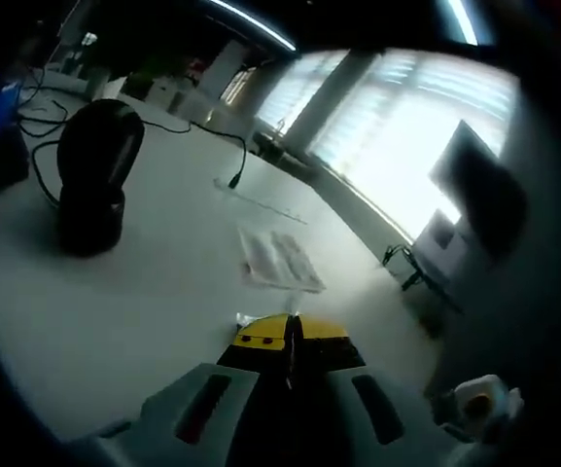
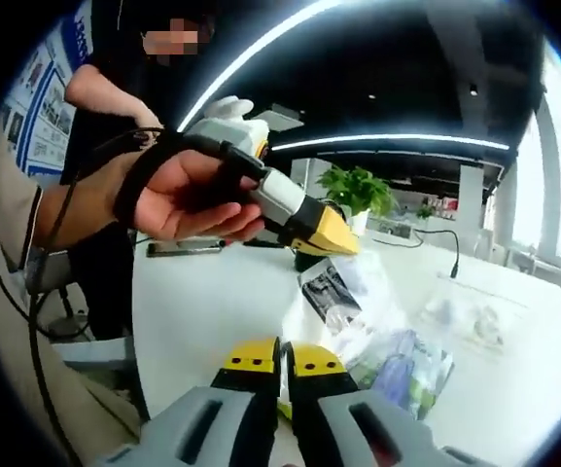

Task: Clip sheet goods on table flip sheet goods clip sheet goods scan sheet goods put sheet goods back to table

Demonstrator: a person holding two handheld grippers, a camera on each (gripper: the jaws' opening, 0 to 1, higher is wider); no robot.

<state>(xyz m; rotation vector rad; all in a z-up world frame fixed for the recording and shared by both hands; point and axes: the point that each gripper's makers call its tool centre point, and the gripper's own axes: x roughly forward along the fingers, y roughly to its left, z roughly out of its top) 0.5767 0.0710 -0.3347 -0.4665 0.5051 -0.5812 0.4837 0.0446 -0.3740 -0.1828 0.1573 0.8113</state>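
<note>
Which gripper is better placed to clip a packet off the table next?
Probably the right gripper: its shut jaws sit just above the pile of packets. The left gripper, also shut, is raised in the person's hand and faces a lone packet farther off.

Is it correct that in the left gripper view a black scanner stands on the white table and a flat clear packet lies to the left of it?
Not quite. In the left gripper view the black scanner does stand on the white table, but the flat clear packet lies to the right of it, not to the left.
</note>
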